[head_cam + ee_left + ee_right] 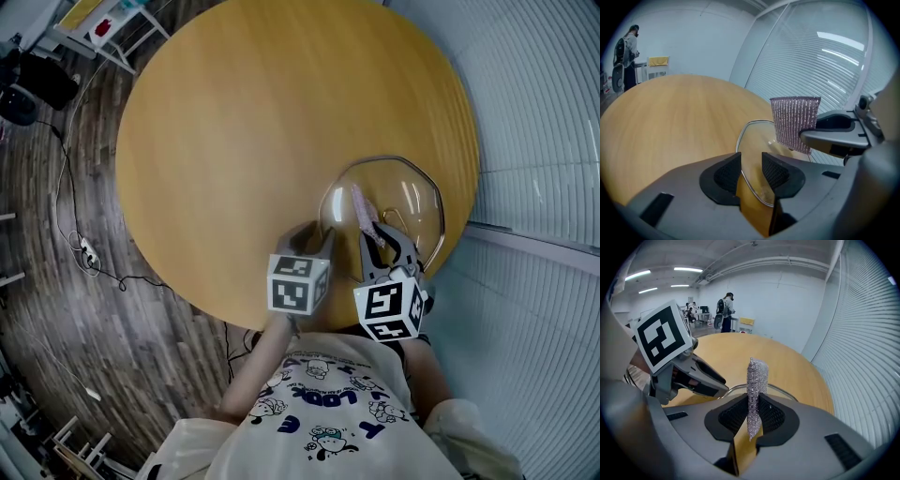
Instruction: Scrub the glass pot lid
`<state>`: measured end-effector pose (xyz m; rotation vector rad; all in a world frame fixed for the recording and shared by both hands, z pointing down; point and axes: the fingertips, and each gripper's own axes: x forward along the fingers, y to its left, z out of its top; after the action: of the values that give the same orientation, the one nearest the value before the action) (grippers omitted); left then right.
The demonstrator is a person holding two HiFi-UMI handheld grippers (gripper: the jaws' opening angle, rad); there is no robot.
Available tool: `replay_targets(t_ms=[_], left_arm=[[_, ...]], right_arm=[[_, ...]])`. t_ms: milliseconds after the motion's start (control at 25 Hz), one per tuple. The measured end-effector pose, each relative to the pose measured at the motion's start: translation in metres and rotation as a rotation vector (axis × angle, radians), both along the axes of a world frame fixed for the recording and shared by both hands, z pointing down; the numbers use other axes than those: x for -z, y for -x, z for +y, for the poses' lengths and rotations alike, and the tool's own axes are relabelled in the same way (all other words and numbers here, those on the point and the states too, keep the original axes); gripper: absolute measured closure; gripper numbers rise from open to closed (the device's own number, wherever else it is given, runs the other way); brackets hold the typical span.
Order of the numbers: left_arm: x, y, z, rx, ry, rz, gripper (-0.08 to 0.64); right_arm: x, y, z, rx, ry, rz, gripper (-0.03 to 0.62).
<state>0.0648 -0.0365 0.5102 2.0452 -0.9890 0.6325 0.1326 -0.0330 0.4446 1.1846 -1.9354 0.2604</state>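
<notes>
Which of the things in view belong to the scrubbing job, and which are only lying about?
For the job: glass pot lid, held at its rim by the left gripper; scouring pad in the right gripper.
Lying about: wooden table; power strip with cables on the floor; person far behind.

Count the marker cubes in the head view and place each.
2. One cube sits on the left gripper, which grips the glass lid by its rim; the other sits on the right gripper, which holds the scrub pad. None seems hidden.
</notes>
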Motion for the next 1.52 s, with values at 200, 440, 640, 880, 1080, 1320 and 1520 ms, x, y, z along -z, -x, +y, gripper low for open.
replay_targets(t_ms=[200, 440, 640, 880, 1080, 1320, 1520], left_arm=[[-0.011, 0.000, 0.003, -0.008, 0.040, -0.019, 0.437], [-0.023, -0.003, 0.003, -0.017, 0.074, -0.017, 0.437], [-0.030, -0.003, 0.007, -0.018, 0.099, -0.033, 0.437], [-0.037, 0.001, 0.000, 0.008, 0.140, -0.046, 0.437], [-0.042, -0.002, 0.013, 0.015, 0.168, -0.049, 0.439], [-0.043, -0.001, 0.011, 0.036, 0.205, -0.008, 0.443], [-0.043, -0.002, 0.015, 0.088, 0.258, 0.043, 0.450]], right_arm=[[-0.006, 0.006, 0.002, 0.046, 0.015, 0.045, 0.522], [-0.017, 0.016, 0.003, 0.071, 0.085, 0.003, 0.522], [-0.031, 0.019, 0.005, 0.051, 0.180, -0.080, 0.522], [-0.041, 0.016, -0.006, 0.072, 0.251, -0.046, 0.522], [-0.050, 0.017, 0.008, 0.120, 0.306, -0.013, 0.522], [-0.057, 0.022, 0.007, 0.140, 0.400, -0.034, 0.521], [-0.057, 0.023, 0.008, 0.182, 0.459, -0.017, 0.521]])
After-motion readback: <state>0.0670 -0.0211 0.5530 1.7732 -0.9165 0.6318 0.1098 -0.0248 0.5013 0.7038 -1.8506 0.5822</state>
